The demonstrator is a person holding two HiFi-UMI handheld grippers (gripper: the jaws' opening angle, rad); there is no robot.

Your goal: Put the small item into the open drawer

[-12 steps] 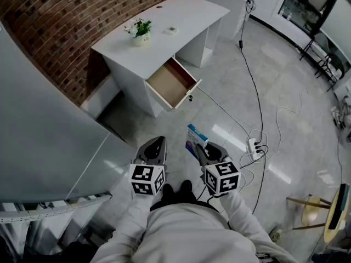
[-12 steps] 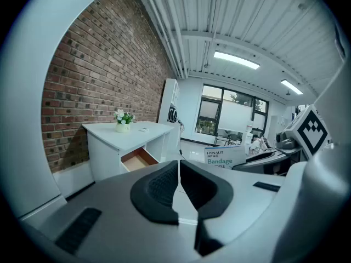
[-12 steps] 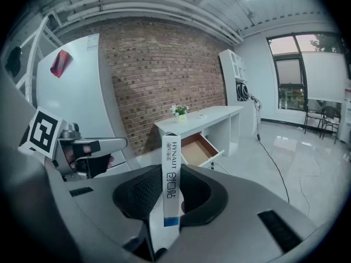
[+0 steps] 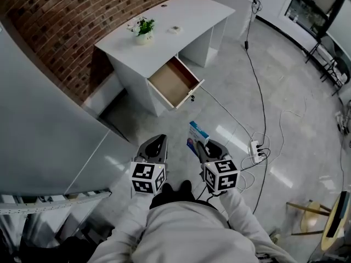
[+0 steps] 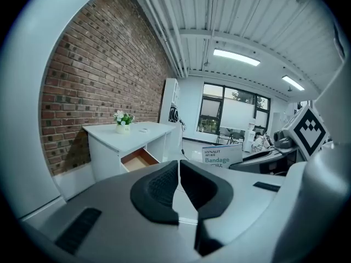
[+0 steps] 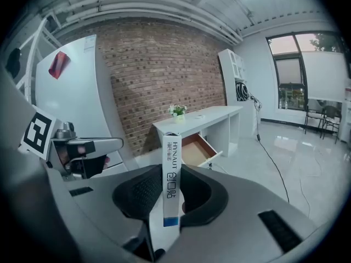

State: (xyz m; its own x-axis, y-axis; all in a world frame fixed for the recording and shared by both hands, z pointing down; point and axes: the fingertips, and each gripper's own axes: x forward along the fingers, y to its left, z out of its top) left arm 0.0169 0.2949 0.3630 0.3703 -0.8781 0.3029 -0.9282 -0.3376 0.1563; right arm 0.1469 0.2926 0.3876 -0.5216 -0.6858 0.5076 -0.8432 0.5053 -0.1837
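Note:
A small blue and white bandage box (image 4: 197, 136) stands edge-on between the pads of my right gripper (image 4: 204, 149), which is shut on it; the box (image 6: 171, 185) fills the middle of the right gripper view. My left gripper (image 4: 155, 147) hangs beside it at the same height, its jaws closed together with nothing between them (image 5: 179, 188). The white desk (image 4: 164, 29) stands ahead against the brick wall, and its wooden drawer (image 4: 174, 82) is pulled open and looks empty. The drawer (image 6: 196, 148) is some way beyond both grippers.
A small potted plant (image 4: 143, 29) and a small white object (image 4: 174, 30) sit on the desk top. A black cable (image 4: 258, 92) runs across the floor to a power strip (image 4: 255, 149) at my right. A large grey panel (image 4: 44, 136) stands at my left.
The view has shifted slightly towards the desk. Both grippers keep their places and the box stays held.

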